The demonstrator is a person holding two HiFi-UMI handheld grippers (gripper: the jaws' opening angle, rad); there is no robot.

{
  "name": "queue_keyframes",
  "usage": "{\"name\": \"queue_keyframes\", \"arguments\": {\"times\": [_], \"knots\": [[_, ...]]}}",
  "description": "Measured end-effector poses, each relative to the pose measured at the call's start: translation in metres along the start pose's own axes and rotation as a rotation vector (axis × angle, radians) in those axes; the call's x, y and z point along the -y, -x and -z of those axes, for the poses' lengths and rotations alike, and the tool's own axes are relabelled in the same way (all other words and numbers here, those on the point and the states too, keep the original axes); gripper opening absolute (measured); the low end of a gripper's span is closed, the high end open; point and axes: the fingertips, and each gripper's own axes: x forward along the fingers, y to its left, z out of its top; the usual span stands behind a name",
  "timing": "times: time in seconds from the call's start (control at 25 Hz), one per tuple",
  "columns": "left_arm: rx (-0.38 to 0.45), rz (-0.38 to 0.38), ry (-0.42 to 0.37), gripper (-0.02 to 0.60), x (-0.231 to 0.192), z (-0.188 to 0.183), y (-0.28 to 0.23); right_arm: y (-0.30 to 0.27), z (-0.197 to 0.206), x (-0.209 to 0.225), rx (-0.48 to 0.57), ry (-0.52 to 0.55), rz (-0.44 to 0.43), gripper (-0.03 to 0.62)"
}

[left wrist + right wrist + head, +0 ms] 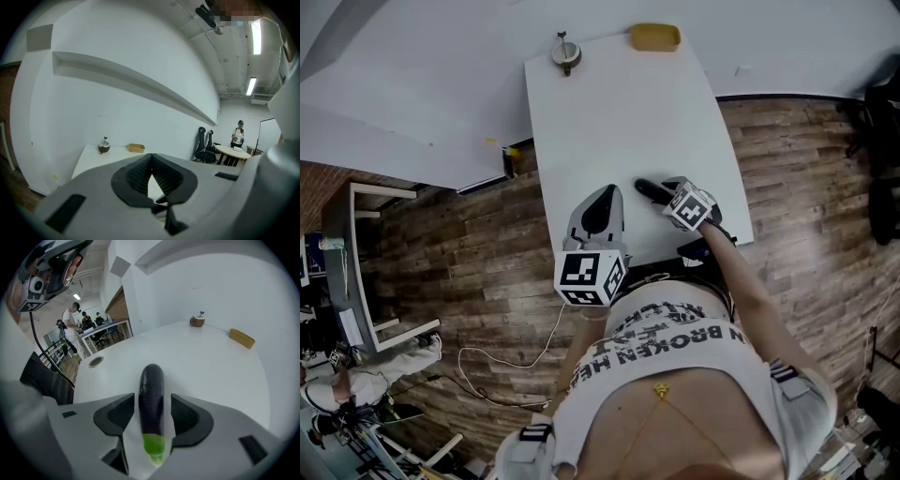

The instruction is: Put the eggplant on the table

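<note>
Landmark: white table (619, 112), long and narrow, running away from the person over a wood-plank floor.

1. White cable (502, 361). Lies in loose loops on the floor, off the table's near left corner.
2. Brown round cup (566, 53) with a stick standing in it. On the table's far left corner.
3. Left gripper (602, 202). Held over the table's near end, left of centre, pointing along the table toward its far end. Its dark pads (140, 176) are pressed together at the tips, with nothing between them.
4. Eggplant (151, 399). Dark purple with a green stem cap. It lies flat on the table's near end, right of centre. The green cap faces the right gripper's body and the purple tip points out across the tabletop.
5. Yellow tray (654, 37). On the table's far end, right of the cup.
6. Right gripper (661, 192). Tilted down over the table's near right part. Its jaws are spread, one on each side of the eggplant, and a sliver of white tabletop shows between each pad and the skin.
</note>
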Motion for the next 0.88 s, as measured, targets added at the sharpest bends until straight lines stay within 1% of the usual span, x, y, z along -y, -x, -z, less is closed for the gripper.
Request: {"name": "queue_keyframes", "arguments": {"times": [0.44, 0.88], "knots": [[-0.006, 0.004, 0.004, -0.002, -0.003, 0.0, -0.002, 0.013, -0.02, -0.001, 0.055, 0.005, -0.028, 0.238], [-0.011, 0.012, 0.001, -0.002, -0.002, -0.001, -0.005, 0.012, -0.02, -0.003, 0.042, 0.03, -0.052, 0.238]]}}
